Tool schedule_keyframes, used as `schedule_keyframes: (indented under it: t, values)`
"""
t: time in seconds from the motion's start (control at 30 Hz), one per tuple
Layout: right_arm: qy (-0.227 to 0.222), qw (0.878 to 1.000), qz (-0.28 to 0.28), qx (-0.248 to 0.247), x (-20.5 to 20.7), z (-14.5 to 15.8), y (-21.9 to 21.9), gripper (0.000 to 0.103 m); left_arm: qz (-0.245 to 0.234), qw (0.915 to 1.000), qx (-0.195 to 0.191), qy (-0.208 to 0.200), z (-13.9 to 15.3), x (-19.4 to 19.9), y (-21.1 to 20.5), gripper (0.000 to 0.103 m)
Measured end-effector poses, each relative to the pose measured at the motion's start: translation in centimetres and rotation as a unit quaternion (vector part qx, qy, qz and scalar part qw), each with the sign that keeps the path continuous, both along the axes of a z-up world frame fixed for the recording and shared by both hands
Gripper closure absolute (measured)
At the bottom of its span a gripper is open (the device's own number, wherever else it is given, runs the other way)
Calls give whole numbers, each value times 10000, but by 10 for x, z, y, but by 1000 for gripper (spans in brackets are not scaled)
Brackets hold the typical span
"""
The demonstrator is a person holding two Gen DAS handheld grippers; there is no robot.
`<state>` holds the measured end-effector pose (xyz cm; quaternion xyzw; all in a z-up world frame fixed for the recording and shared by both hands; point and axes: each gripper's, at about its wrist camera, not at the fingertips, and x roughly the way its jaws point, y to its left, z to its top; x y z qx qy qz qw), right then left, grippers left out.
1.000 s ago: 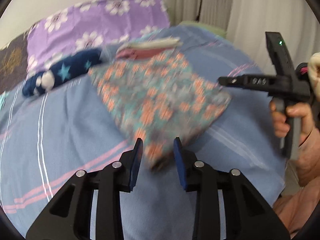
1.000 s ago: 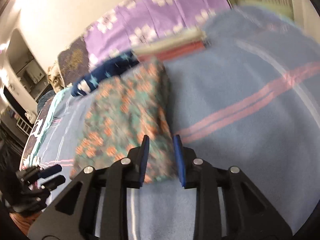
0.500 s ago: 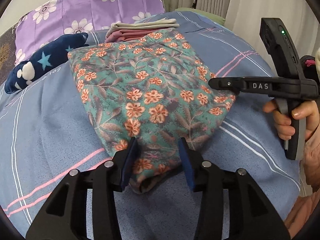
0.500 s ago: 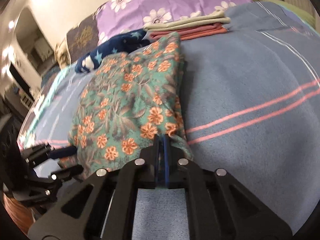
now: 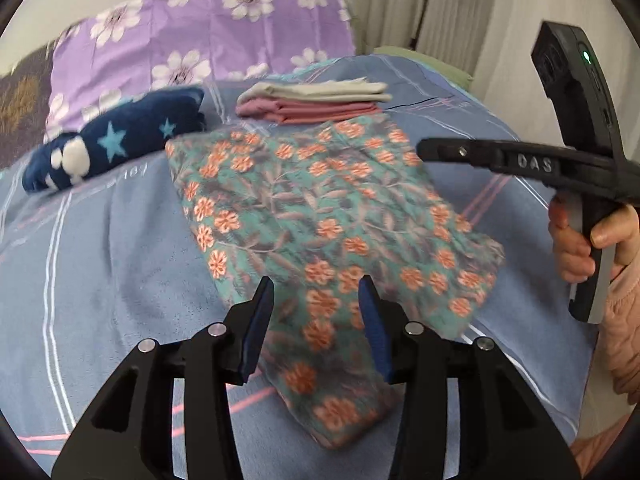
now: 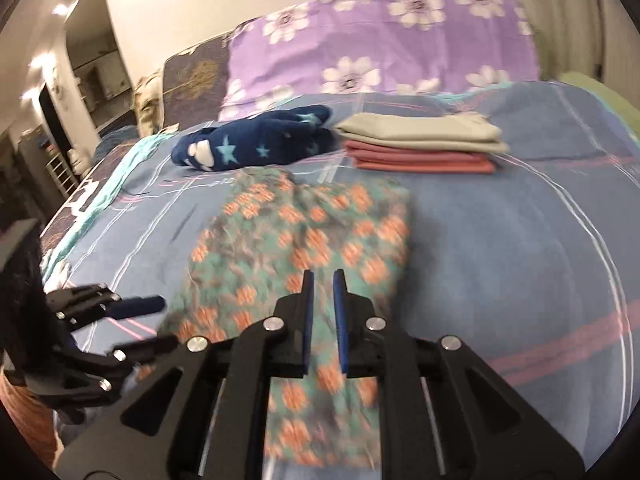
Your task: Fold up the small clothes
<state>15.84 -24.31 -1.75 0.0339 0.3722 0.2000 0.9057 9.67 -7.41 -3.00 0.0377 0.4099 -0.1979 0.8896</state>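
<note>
A folded teal cloth with orange flowers (image 5: 328, 224) lies on the blue striped bedsheet (image 5: 100, 280); it also shows in the right wrist view (image 6: 296, 240). My left gripper (image 5: 316, 292) is open and empty, its fingers straddling the cloth's near edge from above. My right gripper (image 6: 321, 280) hangs over the cloth's near part with a narrow gap between the jaws and nothing in them. The right gripper also shows in the left wrist view (image 5: 424, 150), held in a hand over the cloth's right side.
A stack of folded beige and pink clothes (image 5: 316, 100) lies behind the floral cloth. A navy star-patterned bundle (image 5: 116, 144) lies at the back left. A purple flowered pillow (image 5: 208, 40) is at the head of the bed. Curtains (image 5: 440, 12) hang at the right.
My right gripper was shut on the cloth's edge half a second ago; it has let go and lifted back. Both grippers have pulled back from the cloth, which lies flat.
</note>
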Motion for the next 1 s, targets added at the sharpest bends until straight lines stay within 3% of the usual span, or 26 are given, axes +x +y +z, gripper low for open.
schedule_keyframes:
  t: [0.13,0.2,0.33,0.47,0.57,0.73,0.83,0.93,1.0]
  values:
    - [822,9961,-292,-116,56,-45,-8,89,195,9995,215,156,-26,7,5,56]
    - [1109,9917,-280,586,68,-64,-25,89,160,9996,221,50,-26,3,6,56]
    - [1025,9916,-255,751,60,-50,-32,89,104,9998,179,72,-25,3,10,55]
    - [788,9943,-345,627,51,-29,-44,67,179,9997,154,72,-10,12,13,51]
    - [1013,9917,-349,708,59,-26,-58,64,326,9990,302,-46,-1,28,18,46]
    - [1647,9812,-122,995,60,-52,-69,58,539,9974,12,471,-13,64,35,46]
    - [1795,9757,-8,1254,61,-61,-72,52,409,9969,-131,659,-22,78,35,45]
    - [1932,9696,120,1500,71,-64,-70,42,236,9976,33,654,-26,95,28,36]
    - [1956,9680,245,1553,80,-64,-64,41,182,9979,89,608,-27,102,25,34]
